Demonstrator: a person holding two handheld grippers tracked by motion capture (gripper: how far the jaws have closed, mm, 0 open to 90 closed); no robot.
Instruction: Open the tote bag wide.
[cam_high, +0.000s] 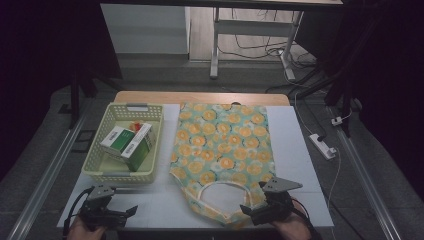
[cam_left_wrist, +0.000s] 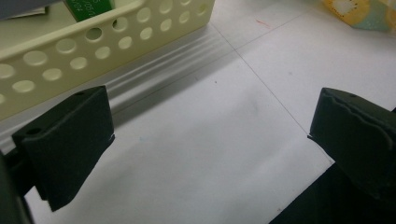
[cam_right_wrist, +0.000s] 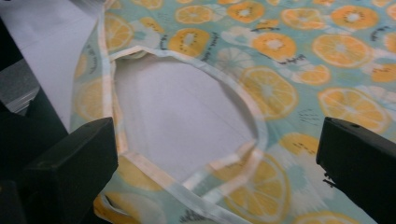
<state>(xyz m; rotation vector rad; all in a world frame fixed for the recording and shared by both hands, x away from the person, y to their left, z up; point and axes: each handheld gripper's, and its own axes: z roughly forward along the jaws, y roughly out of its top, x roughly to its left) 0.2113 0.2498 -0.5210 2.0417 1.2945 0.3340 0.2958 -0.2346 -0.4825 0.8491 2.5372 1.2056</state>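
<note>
A cloth bag (cam_high: 222, 145) printed with orange slices lies flat in the middle of the white table, its looped handle (cam_high: 220, 192) toward the near edge. My right gripper (cam_high: 252, 210) hovers at the handle's right side, open. In the right gripper view its jaws stand wide apart over the bag (cam_right_wrist: 289, 60) and the handle strap (cam_right_wrist: 154, 170), and my right gripper (cam_right_wrist: 215, 149) holds nothing. My left gripper (cam_high: 122, 214) is open at the near left corner, below a cream perforated basket (cam_high: 95, 160). In its own view my left gripper (cam_left_wrist: 210, 135) is over bare table beside the basket (cam_left_wrist: 93, 42).
Green and white boxes (cam_high: 131, 142) lie inside the basket; a green box (cam_left_wrist: 88, 7) shows over its rim. A white power strip (cam_high: 322, 146) lies on the floor at the right. A table frame leg (cam_high: 215, 50) stands behind the table.
</note>
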